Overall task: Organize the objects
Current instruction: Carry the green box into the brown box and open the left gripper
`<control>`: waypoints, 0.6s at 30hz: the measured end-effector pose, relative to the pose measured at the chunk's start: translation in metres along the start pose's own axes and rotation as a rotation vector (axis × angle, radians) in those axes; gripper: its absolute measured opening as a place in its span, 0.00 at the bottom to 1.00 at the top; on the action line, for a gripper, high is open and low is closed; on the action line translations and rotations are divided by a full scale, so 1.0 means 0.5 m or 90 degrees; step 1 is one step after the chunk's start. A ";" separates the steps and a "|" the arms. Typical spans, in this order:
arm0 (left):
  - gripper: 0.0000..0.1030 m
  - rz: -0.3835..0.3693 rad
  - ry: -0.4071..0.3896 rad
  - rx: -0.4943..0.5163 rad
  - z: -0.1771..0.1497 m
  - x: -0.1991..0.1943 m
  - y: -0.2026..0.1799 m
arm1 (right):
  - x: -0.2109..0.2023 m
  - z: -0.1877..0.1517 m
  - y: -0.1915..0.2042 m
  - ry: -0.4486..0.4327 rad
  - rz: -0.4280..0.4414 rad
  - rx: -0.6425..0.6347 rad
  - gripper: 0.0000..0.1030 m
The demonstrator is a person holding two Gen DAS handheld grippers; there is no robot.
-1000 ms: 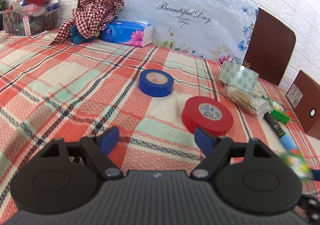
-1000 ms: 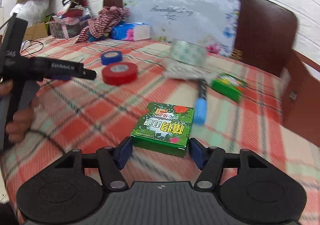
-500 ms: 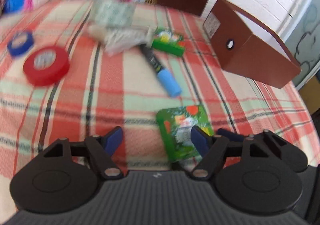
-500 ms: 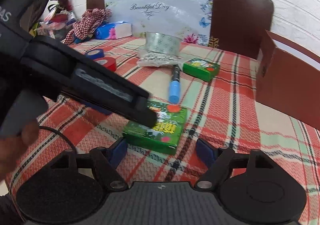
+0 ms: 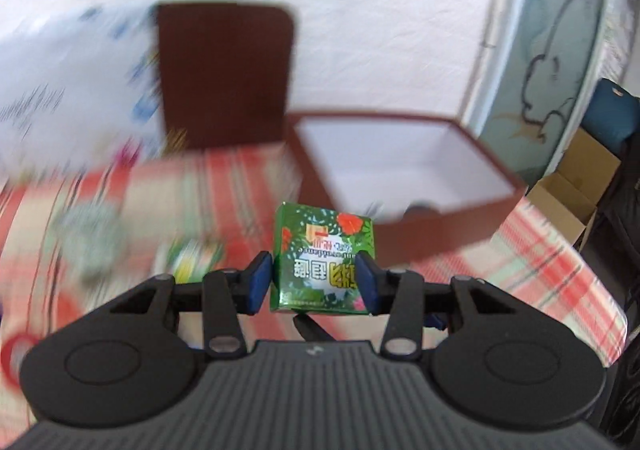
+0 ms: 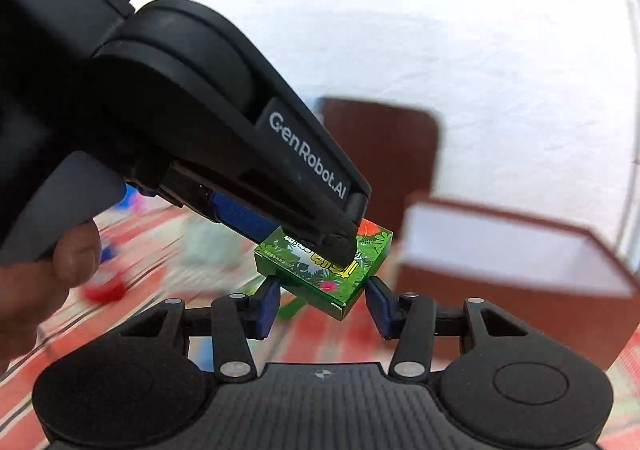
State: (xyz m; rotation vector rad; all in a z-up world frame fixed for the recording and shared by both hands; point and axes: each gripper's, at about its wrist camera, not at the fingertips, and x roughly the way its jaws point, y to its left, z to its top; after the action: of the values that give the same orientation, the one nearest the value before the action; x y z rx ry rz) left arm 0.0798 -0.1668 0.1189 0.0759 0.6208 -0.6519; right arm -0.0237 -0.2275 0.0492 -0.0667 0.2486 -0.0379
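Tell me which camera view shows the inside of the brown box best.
The left wrist view. It looks down into the open brown box, showing its white inner walls and floor past the green packet. The right wrist view shows the brown box blurred and more side-on, with only part of its white interior.

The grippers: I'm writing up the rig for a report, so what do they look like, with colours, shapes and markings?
Both are matt black, with a ribbed housing, two round discs and linkage arms with silver pivot pins. The left gripper and right gripper both carry blue finger pads. In the right wrist view, the left one's side reads GenRobot.AI in pale lettering, above a grey handle.
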 end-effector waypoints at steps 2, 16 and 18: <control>0.46 -0.015 -0.011 0.021 0.044 0.039 -0.032 | 0.025 0.018 -0.048 -0.013 -0.031 0.003 0.47; 0.49 -0.026 0.047 0.036 0.138 0.311 -0.143 | 0.176 0.010 -0.269 0.038 -0.113 0.008 0.64; 0.49 -0.024 0.031 0.025 0.136 0.294 -0.134 | 0.161 0.009 -0.265 0.027 -0.123 0.021 0.64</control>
State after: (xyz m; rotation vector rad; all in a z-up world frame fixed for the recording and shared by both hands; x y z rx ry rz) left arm 0.1667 -0.3177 0.1000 0.1170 0.6575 -0.7005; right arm 0.0516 -0.3632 0.0429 -0.0571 0.2825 -0.2359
